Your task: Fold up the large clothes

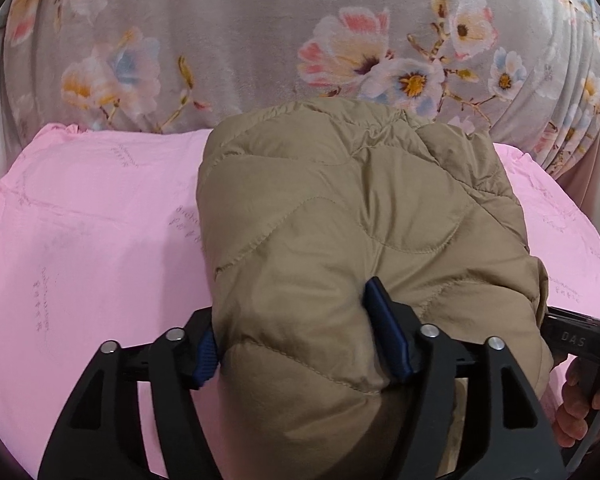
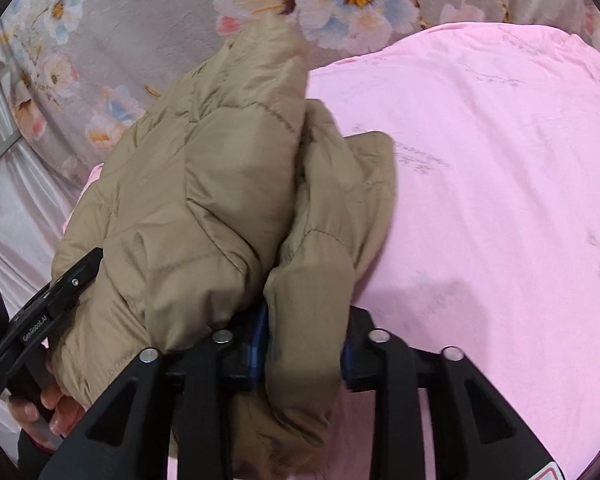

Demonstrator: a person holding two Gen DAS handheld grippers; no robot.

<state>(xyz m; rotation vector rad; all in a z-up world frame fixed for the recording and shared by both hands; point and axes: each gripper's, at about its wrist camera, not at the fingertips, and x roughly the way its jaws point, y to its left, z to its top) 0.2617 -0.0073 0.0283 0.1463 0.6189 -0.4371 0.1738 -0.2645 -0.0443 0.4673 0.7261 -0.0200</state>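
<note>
We hold the left tongs (image 1: 300,340) pinched on a thick roll of the tan quilted jacket (image 1: 360,220), and the right tongs (image 2: 300,344) pinched on a narrower fold of its near edge, so we judge both grips gather the layers to keep the bundle from springing open. The jacket sits bunched between the two tools, over the pink sheet (image 1: 92,240), with the floral blanket (image 1: 240,40) beyond it, likely mid-fold rather than finished

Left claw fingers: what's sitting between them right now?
A thick fold of the tan quilted jacket fills the gap in the left claw, both blue pads pressed into it; the left wrist view shows this.
</note>
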